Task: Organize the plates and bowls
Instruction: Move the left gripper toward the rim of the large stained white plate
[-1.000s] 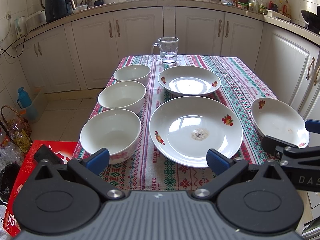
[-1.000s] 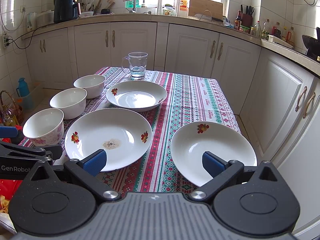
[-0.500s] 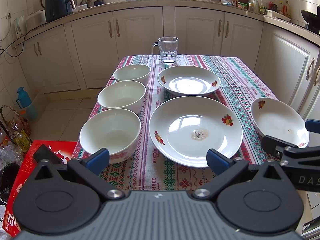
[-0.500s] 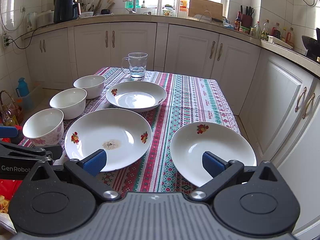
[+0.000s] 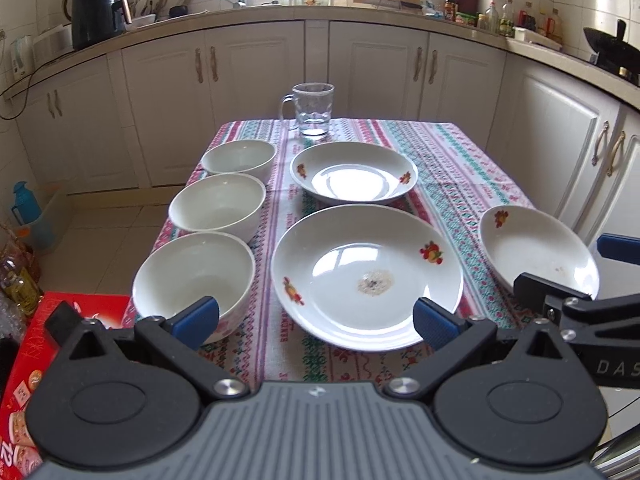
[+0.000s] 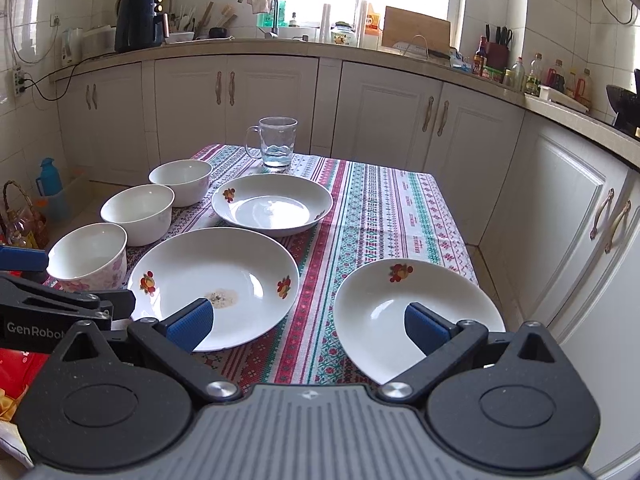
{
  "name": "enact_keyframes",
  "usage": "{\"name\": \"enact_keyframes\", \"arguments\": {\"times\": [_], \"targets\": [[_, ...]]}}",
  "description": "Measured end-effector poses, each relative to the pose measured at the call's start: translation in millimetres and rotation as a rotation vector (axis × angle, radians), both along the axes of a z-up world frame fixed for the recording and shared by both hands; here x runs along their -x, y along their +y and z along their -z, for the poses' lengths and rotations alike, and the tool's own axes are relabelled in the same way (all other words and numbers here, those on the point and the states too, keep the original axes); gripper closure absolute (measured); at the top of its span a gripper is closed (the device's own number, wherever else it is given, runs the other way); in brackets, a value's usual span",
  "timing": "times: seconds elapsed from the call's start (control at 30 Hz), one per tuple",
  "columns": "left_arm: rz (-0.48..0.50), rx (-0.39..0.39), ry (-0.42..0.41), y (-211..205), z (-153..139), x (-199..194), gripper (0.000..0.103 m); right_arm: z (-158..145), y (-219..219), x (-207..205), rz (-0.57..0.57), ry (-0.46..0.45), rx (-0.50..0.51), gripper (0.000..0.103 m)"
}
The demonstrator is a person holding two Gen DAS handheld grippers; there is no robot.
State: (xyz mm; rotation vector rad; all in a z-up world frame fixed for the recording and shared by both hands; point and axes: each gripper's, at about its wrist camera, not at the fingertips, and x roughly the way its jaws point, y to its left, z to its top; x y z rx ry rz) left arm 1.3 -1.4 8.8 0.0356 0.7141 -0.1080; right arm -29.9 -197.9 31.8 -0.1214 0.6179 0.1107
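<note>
Three white bowls stand in a row down the table's left side: near bowl, middle bowl, far bowl. A large flowered plate with a food stain lies in the middle, a smaller plate behind it, and a third plate at the right edge, also in the right wrist view. My left gripper is open and empty, short of the near bowl and large plate. My right gripper is open and empty, between the large plate and the right plate.
A glass mug stands at the far end of the patterned tablecloth. White cabinets wrap around the table. A red box and bottles sit on the floor at the left.
</note>
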Motion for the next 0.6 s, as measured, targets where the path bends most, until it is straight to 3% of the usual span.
{"name": "enact_keyframes", "arguments": {"times": [0.13, 0.37, 0.47, 0.6], "targets": [[0.047, -0.027, -0.011, -7, -3, -7, 0.001, -1, -7, -1, -0.017, -0.017, 0.014, 0.0], [0.108, 0.015, -0.012, -12, -11, -26, 0.001, 3, -31, -6, -0.017, -0.012, 0.022, 0.0], [0.179, 0.04, 0.025, -19, -10, -39, 0.001, 7, -49, -5, -0.007, -0.016, 0.026, 0.0], [0.235, 0.03, 0.01, -36, -8, -48, 0.001, 13, -73, -5, 0.018, -0.003, 0.03, 0.0]]}}
